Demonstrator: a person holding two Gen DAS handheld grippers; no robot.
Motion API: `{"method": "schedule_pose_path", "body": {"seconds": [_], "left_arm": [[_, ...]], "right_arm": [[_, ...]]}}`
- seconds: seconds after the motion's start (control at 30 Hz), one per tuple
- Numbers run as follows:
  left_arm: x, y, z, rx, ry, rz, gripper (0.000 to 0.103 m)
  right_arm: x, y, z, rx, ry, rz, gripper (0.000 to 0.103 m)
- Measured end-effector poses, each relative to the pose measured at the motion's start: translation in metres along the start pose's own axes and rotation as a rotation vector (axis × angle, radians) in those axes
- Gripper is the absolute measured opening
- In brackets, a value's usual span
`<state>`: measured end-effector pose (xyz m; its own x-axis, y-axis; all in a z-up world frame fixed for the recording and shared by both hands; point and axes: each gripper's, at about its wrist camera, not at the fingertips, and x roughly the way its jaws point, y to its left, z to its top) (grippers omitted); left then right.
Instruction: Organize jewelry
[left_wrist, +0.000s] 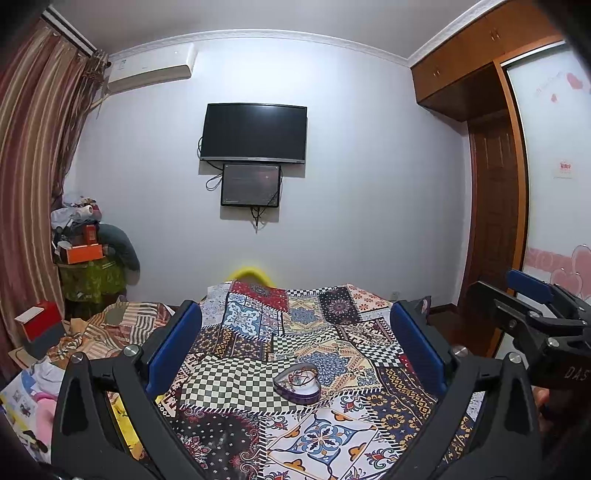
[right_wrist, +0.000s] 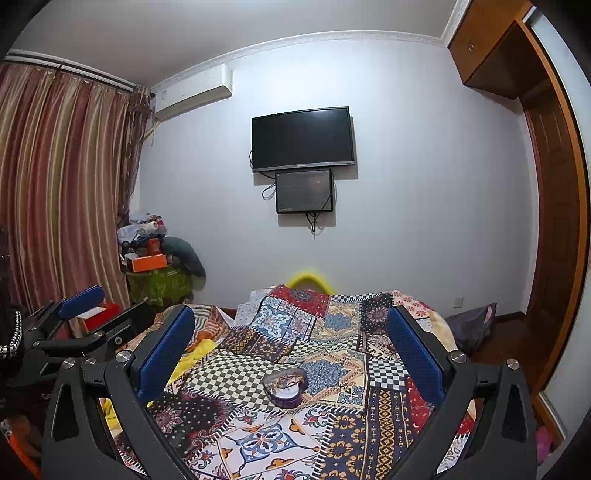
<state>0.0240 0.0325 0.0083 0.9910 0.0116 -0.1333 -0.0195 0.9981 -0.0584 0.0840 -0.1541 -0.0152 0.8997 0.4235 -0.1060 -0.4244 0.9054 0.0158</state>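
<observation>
Both tongs (left_wrist: 295, 339) (right_wrist: 291, 343) spread wide, empty | heart box (left_wrist: 297, 382) mid-quilt (left_wrist: 332, 435), clear all round

One heart-shaped box (left_wrist: 296, 384), two wall screens, one air conditioner (left_wrist: 149, 72), and two open tools.

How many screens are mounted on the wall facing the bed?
2. The large television hangs at the wall's center, and a smaller dark screen sits directly beneath it. Both are off. None appear hidden.

Both wrist views face wall TV (left_wrist: 255, 133) across bed (right_wrist: 295, 424), side by side.
</observation>
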Motion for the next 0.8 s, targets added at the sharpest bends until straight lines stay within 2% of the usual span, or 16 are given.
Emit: {"method": "schedule_pose_path", "body": {"seconds": [0.8], "left_arm": [[0.0065,0.0013,-0.0035,-0.002,0.026,-0.024,0.102]], "right_arm": [[0.0028,-0.0079,-0.0013,0.031,0.023,-0.005,0.103]]}}
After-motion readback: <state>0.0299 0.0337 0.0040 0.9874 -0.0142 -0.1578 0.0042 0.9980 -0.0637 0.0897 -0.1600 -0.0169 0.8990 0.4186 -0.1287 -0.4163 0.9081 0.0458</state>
